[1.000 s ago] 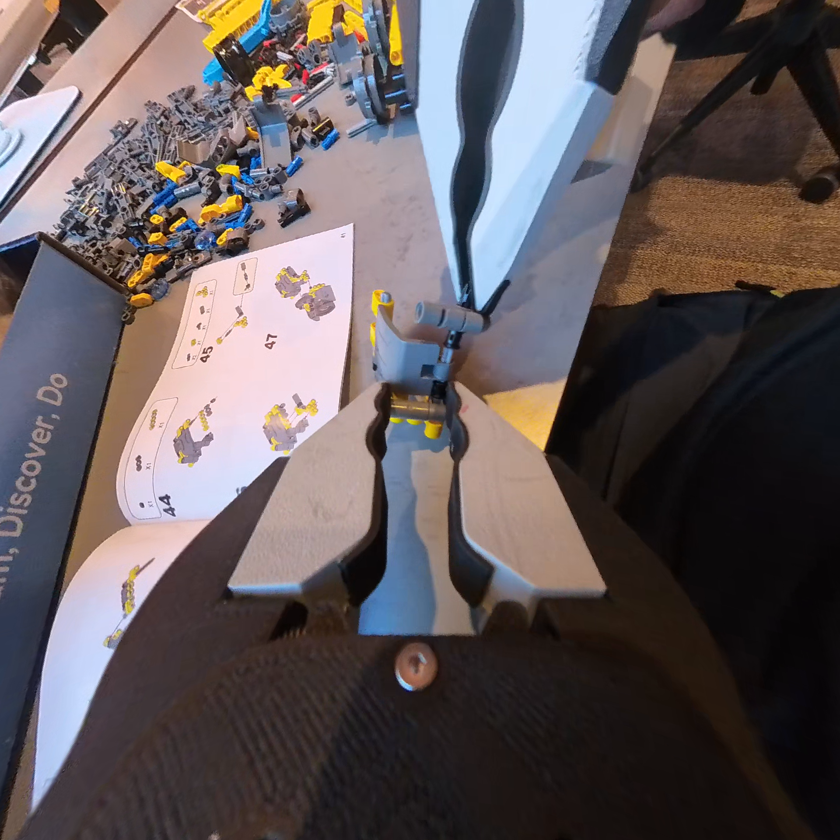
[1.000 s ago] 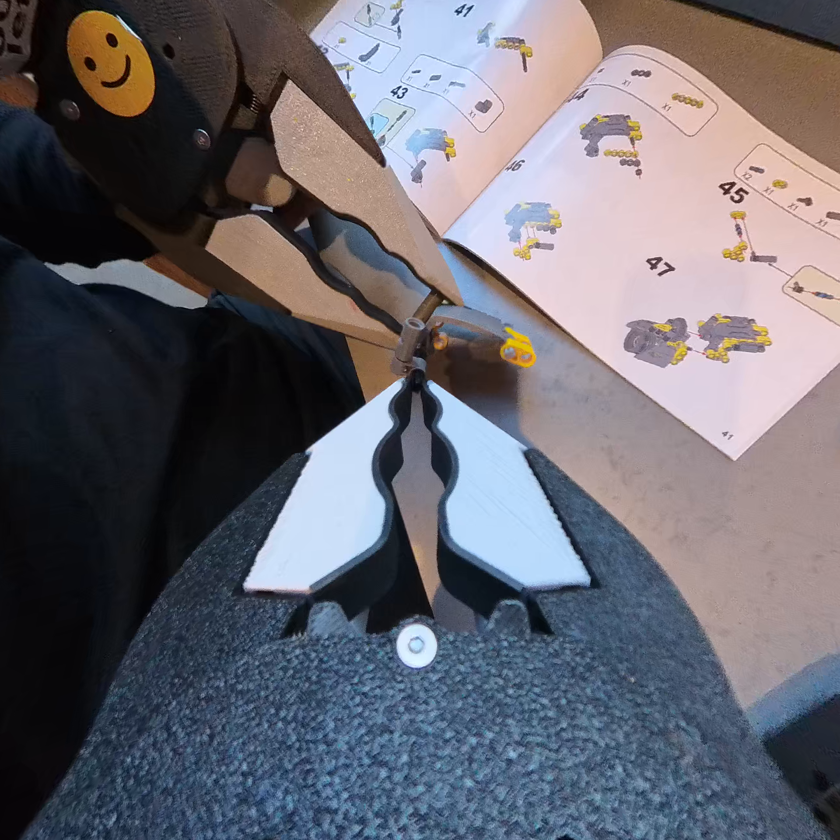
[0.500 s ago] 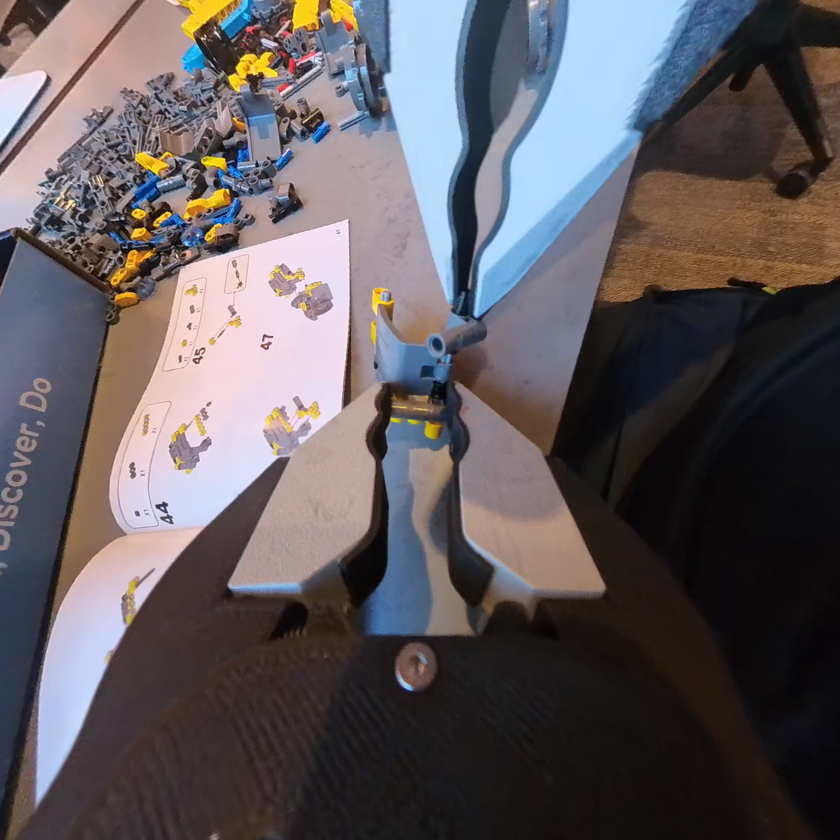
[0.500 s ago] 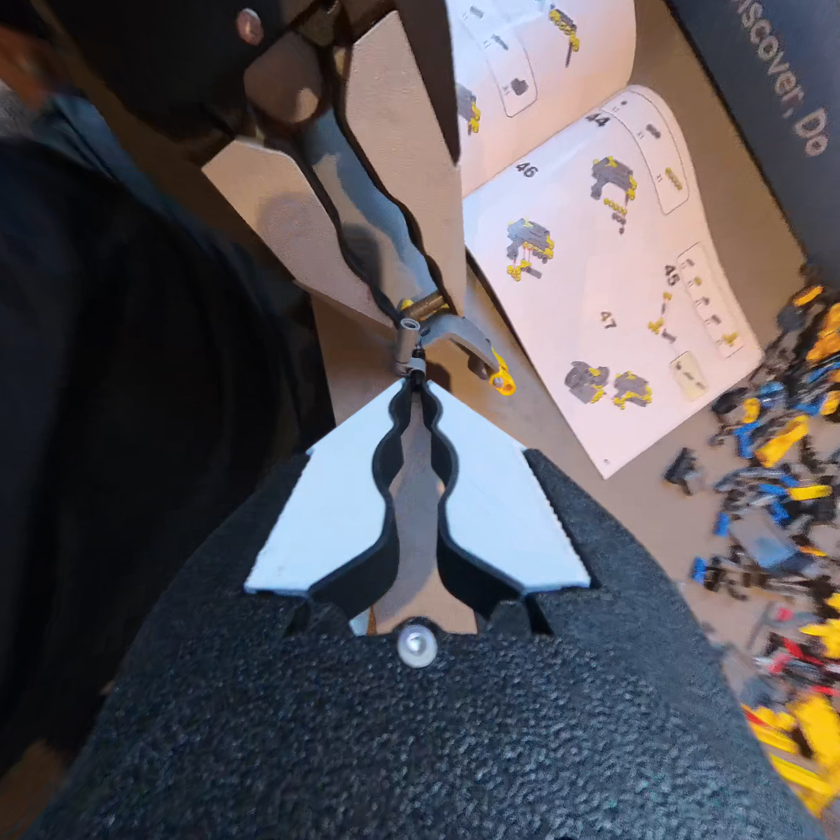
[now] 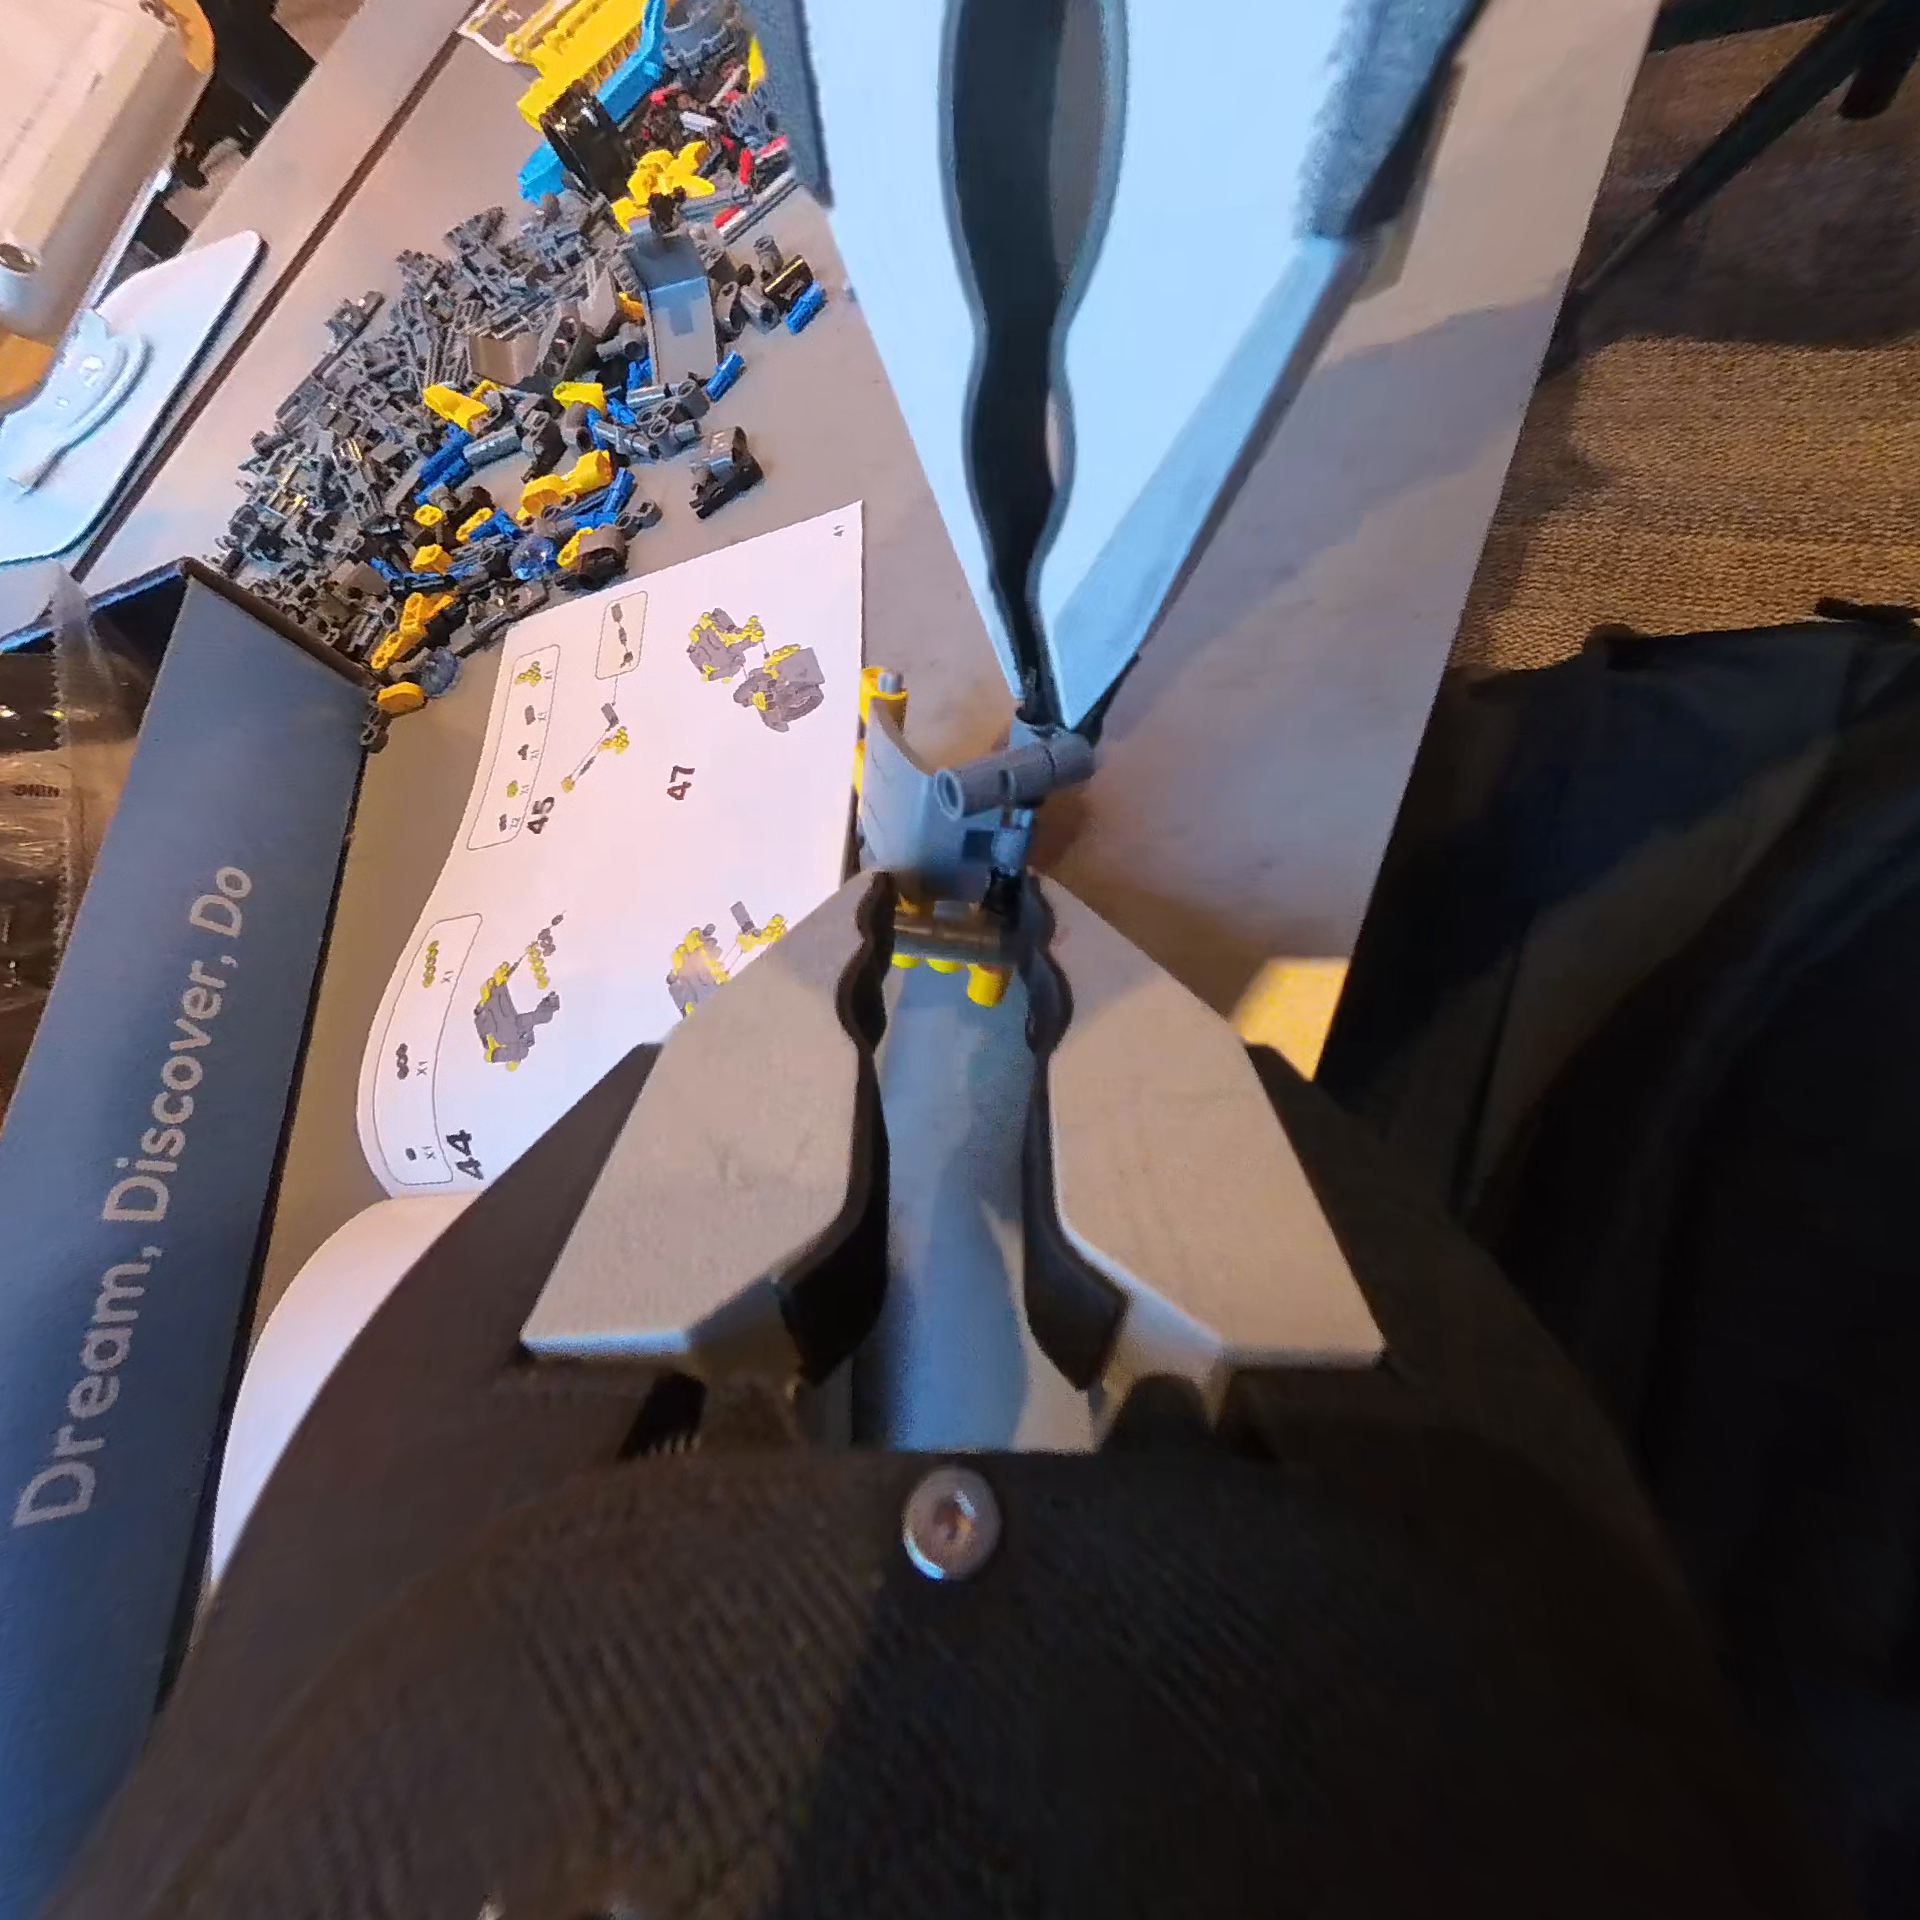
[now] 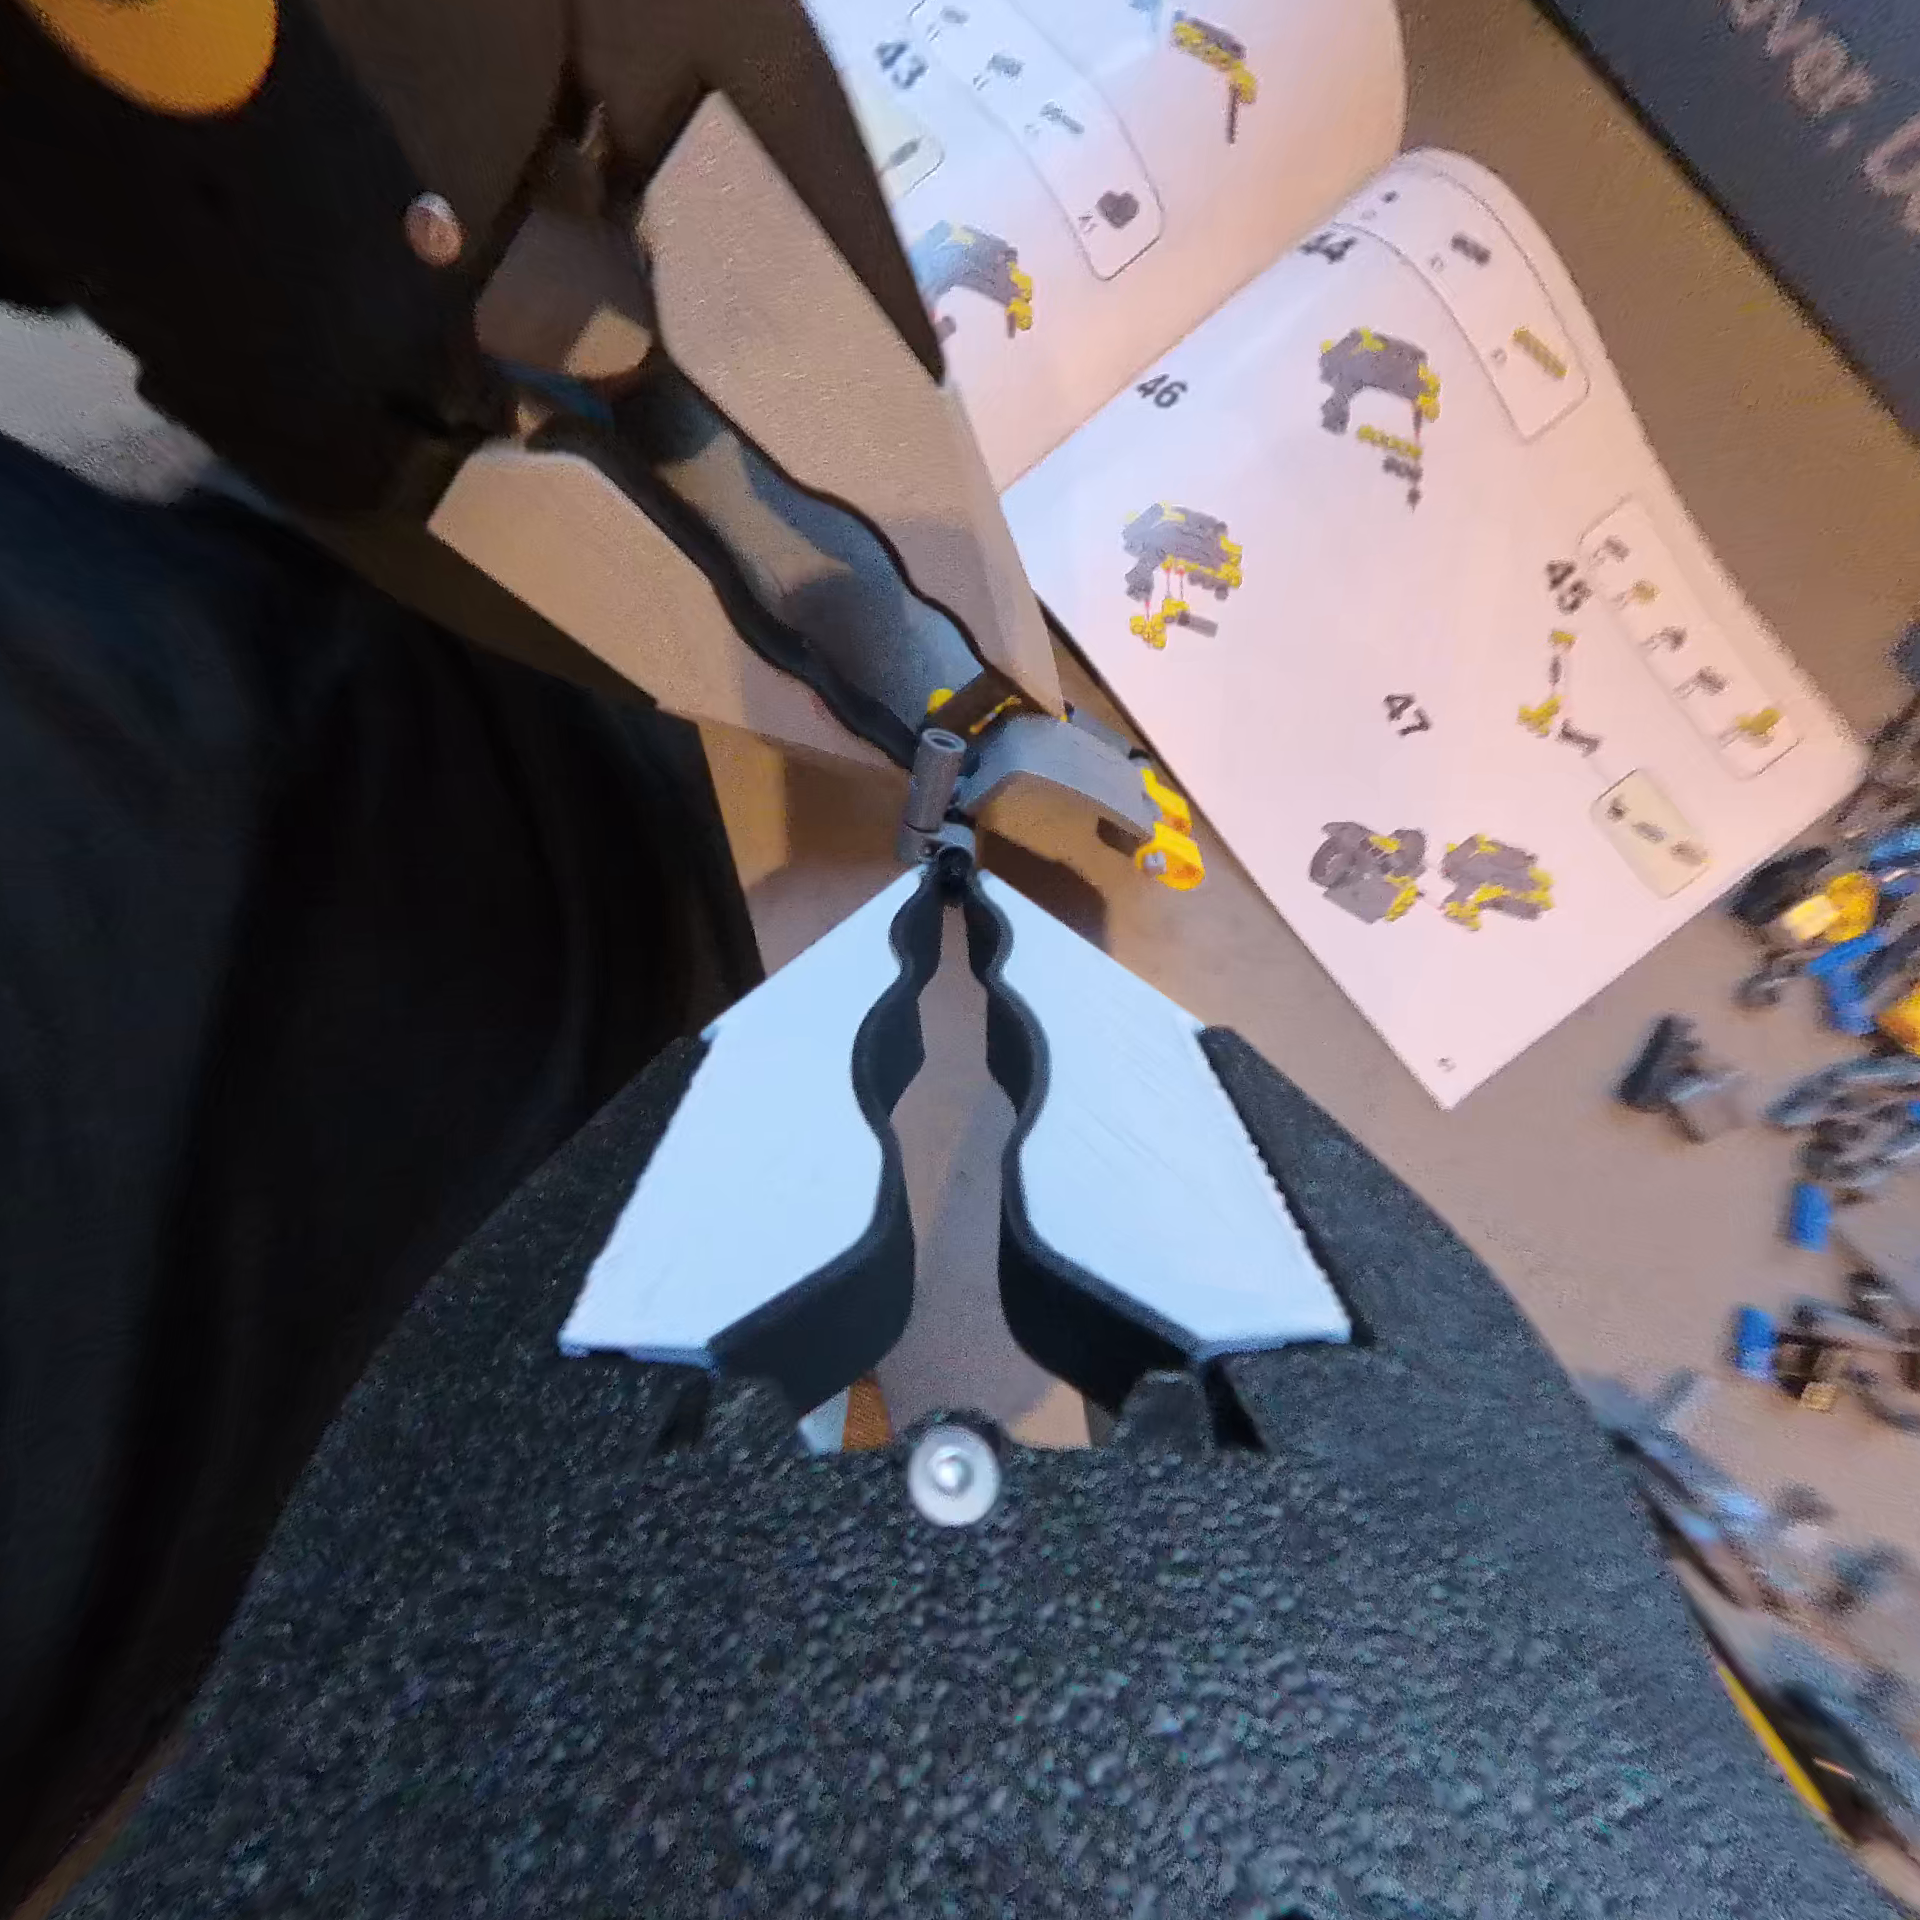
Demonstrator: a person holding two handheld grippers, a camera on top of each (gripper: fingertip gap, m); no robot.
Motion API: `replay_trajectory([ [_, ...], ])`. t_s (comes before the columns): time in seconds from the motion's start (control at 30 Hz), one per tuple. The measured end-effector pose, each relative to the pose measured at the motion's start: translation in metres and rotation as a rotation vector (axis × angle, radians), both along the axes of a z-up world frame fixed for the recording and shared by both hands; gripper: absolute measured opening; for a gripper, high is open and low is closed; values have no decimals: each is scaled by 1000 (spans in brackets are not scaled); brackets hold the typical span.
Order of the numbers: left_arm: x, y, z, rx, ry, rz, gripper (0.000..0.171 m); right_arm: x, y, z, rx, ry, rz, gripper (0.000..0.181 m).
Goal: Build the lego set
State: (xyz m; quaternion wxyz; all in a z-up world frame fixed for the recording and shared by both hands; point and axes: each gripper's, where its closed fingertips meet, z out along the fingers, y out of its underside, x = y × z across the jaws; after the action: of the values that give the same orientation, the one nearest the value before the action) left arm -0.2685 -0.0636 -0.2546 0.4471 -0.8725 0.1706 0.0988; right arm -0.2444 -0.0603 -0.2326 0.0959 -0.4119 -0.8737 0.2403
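My left gripper (image 5: 951,912) is shut on a small grey and yellow brick assembly (image 5: 914,800), held just above the table near its front edge. My right gripper (image 6: 948,878), with white fingers (image 6: 790,1164), is shut on a thin dark pin that carries a grey tube connector (image 6: 932,779). That connector sits against the assembly (image 6: 1060,774). In the left wrist view the right gripper (image 5: 1039,712) comes down from above onto the connector (image 5: 1013,774). In the right wrist view the left gripper (image 6: 977,717) reaches in from the upper left.
An open instruction booklet (image 5: 665,831) (image 6: 1403,675) lies on the grey table (image 5: 1299,675). A pile of loose grey, blue and yellow bricks (image 5: 499,416) (image 6: 1829,1039) lies beyond it. A dark box lid (image 5: 156,987) lies at the left. A person's dark clothing (image 5: 1662,1143) is past the table edge.
Both grippers stay shut on their parts. The right gripper has swung round the assembly, so the brick pile now shows in its view. The grey connector has turned slightly.
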Motion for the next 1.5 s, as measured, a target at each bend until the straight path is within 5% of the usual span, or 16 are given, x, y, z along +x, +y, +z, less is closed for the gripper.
replay_trajectory([
  [0.03,0,0,0,1,5,1,23,0,0,-1,-56,-13,-38,3],
  [0.17,1,1,0,3,13,-7,23,2,2,-2,-109,28,-27,3],
  [0.37,-2,1,0,5,15,0,23,-3,3,0,266,203,241,3],
  [0.73,-5,1,0,19,83,27,23,-2,-2,-3,-554,-107,-384,3],
  [0.97,-7,2,-1,19,100,34,23,-5,-4,-9,-119,79,-174,3],
  [1.17,-9,2,-3,22,207,49,23,-2,-1,-32,-28,-16,-126,3],
  [1.4,-10,3,0,47,226,51,24,-5,3,-18,-216,98,-189,4],
  [1.5,-9,2,1,54,220,51,24,-6,6,-15,-304,137,-222,24],
])
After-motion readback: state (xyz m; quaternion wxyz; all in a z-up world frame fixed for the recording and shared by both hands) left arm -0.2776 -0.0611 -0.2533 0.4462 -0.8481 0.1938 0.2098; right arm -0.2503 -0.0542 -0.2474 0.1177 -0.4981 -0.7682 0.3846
